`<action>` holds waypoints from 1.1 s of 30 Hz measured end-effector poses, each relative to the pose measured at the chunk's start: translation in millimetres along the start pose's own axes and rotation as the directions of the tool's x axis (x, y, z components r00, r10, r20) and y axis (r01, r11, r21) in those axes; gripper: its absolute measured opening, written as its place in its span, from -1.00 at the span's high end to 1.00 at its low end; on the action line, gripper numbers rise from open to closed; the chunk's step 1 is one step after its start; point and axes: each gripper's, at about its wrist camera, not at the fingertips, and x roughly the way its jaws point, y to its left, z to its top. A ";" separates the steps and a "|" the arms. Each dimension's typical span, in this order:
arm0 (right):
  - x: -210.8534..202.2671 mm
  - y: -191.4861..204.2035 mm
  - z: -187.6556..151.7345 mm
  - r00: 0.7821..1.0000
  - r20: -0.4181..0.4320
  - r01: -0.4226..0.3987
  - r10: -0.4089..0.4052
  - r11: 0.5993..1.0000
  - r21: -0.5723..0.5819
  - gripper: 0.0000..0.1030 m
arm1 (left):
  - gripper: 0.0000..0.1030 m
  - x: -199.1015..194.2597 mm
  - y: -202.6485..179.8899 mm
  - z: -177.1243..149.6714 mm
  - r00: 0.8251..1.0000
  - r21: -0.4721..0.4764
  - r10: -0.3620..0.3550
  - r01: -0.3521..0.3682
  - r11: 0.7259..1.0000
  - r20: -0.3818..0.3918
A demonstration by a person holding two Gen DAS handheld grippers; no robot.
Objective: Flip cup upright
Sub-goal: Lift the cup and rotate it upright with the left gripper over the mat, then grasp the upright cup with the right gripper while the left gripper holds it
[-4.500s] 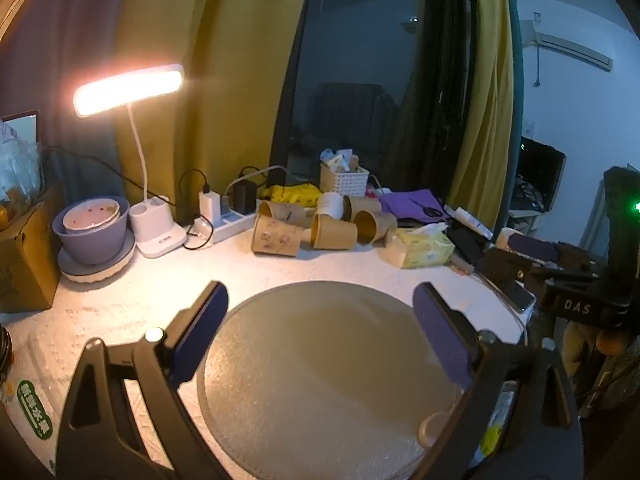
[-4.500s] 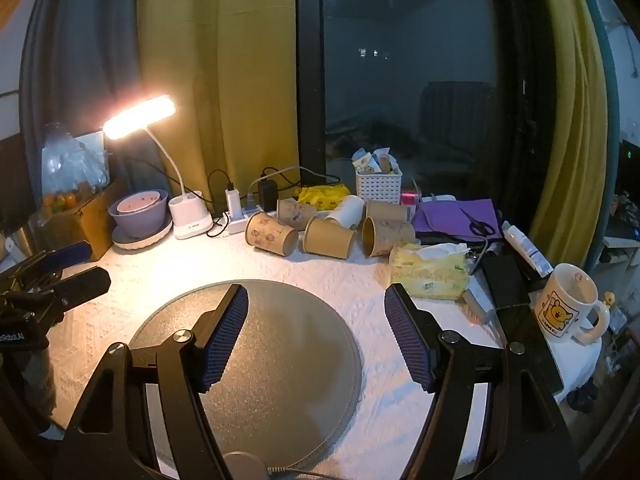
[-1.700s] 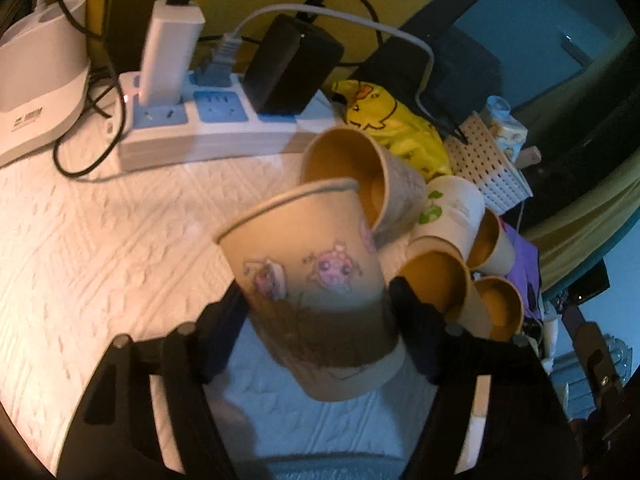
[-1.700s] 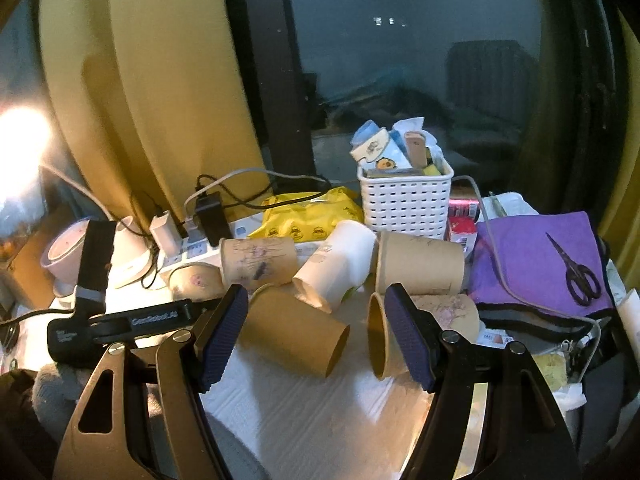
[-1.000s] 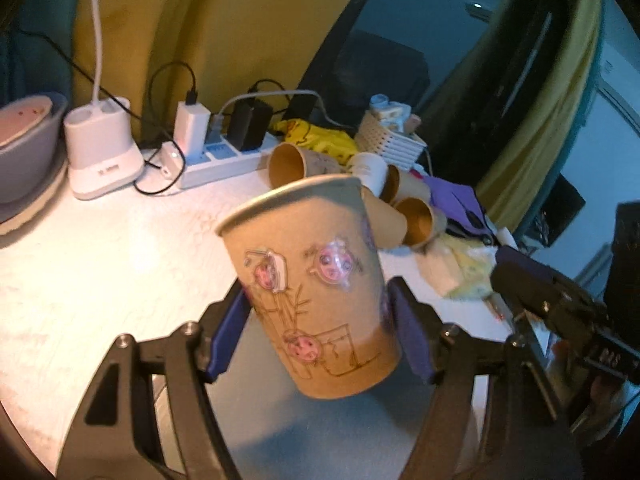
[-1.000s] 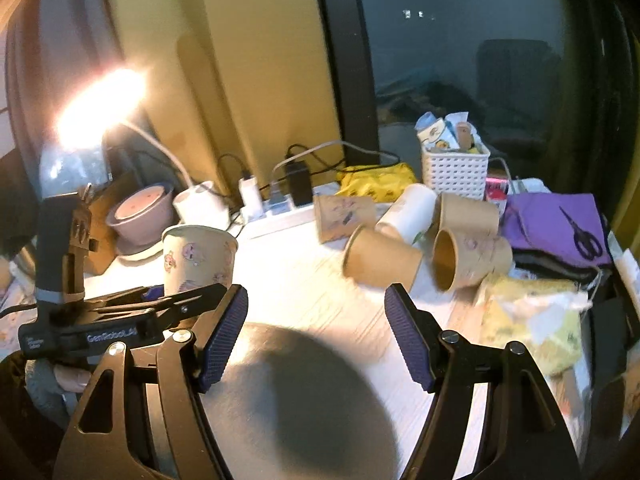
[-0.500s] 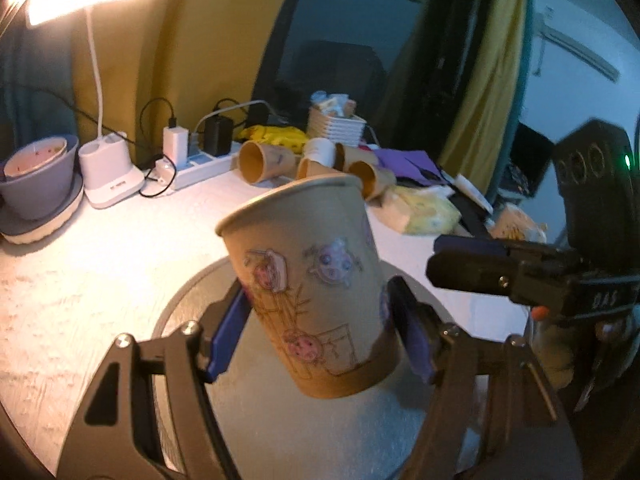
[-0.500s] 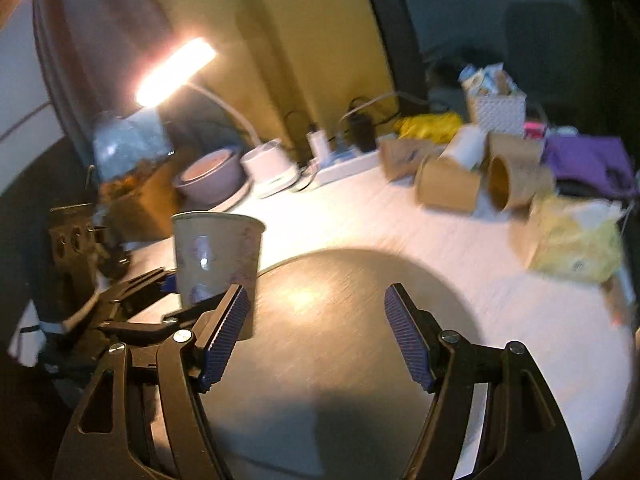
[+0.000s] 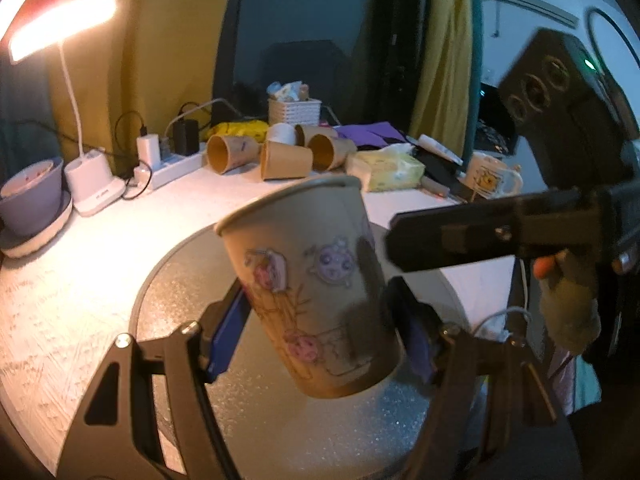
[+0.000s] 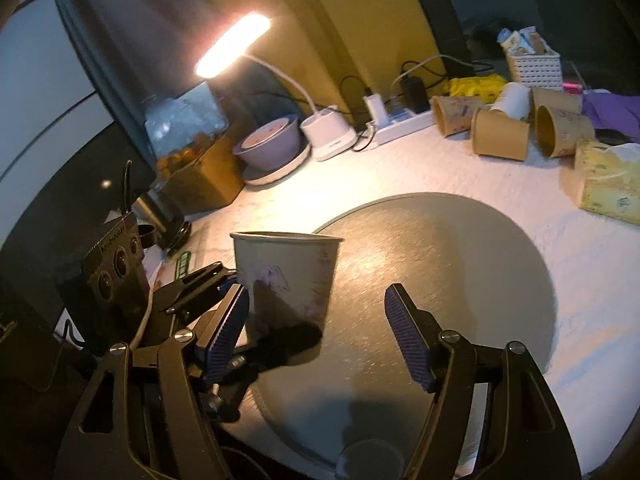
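My left gripper (image 9: pixel 316 332) is shut on a brown paper cup (image 9: pixel 308 280) printed with cartoon stickers. The cup is mouth up, tilted a little, over the round grey mat (image 9: pixel 280 420). In the right wrist view the same cup (image 10: pixel 286 276) stands upright at the mat's left edge (image 10: pixel 440 264), with the left gripper's fingers (image 10: pixel 200 280) around its base. My right gripper (image 10: pixel 320 336) is open and empty, just to the right of the cup; its arm (image 9: pixel 480 236) shows in the left wrist view.
Several paper cups (image 9: pixel 286 160) lie on their sides at the back of the white table (image 9: pixel 60 280), by a power strip (image 9: pixel 168 170), a lit desk lamp (image 10: pixel 232 46), a purple bowl (image 10: pixel 268 142), a tissue pack (image 10: pixel 608 180), a white basket (image 10: pixel 534 66) and a mug (image 9: pixel 490 176).
The left gripper has brought the cup back from the pile and lowered it over the mat, mouth up. The right gripper has swung left and now has the cup right beside its left finger.
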 end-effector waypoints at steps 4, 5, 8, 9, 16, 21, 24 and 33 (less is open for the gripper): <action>3.3 -1.3 -3.3 0.999 -0.009 -0.035 0.035 0.999 0.012 -0.52 | -0.36 -4.2 -6.6 -1.7 1.000 0.039 -0.002 0.001 0.999 0.027; 3.7 -2.1 -2.9 0.999 -0.009 -0.047 0.048 0.999 0.019 -0.54 | -0.36 -5.1 -7.7 -2.0 0.999 0.048 -0.003 0.002 0.999 0.032; 4.1 -1.6 -1.4 0.997 -0.012 -0.074 0.074 0.997 0.019 -0.56 | -0.36 -7.9 -13.0 -4.4 0.999 0.076 -0.011 0.008 0.997 0.036; 4.1 -1.2 -1.1 0.997 -0.012 -0.081 0.082 0.997 0.018 -0.56 | -0.36 -8.8 -15.7 -4.6 0.999 0.088 -0.017 0.013 0.996 0.036; 4.1 -0.6 -3.3 0.992 -0.029 -0.125 0.126 0.992 0.018 -0.56 | -0.36 -14.0 -32.1 -8.3 0.998 0.147 -0.044 0.038 0.988 0.042; 7.6 -2.1 -3.8 0.990 -0.054 -0.126 0.128 0.991 0.033 -0.56 | -0.36 -16.9 -38.0 -8.8 0.997 0.174 -0.054 0.044 0.984 0.052; 7.7 -5.7 -3.9 0.989 -0.056 -0.135 0.137 0.990 0.047 -0.56 | -0.36 -17.6 -39.4 -9.8 0.997 0.183 -0.058 0.048 0.982 0.053; 11.8 -6.4 -3.2 0.986 -0.076 -0.144 0.148 0.988 0.059 -0.40 | -0.37 -16.1 -35.0 -11.6 0.997 0.171 -0.066 0.059 0.983 0.036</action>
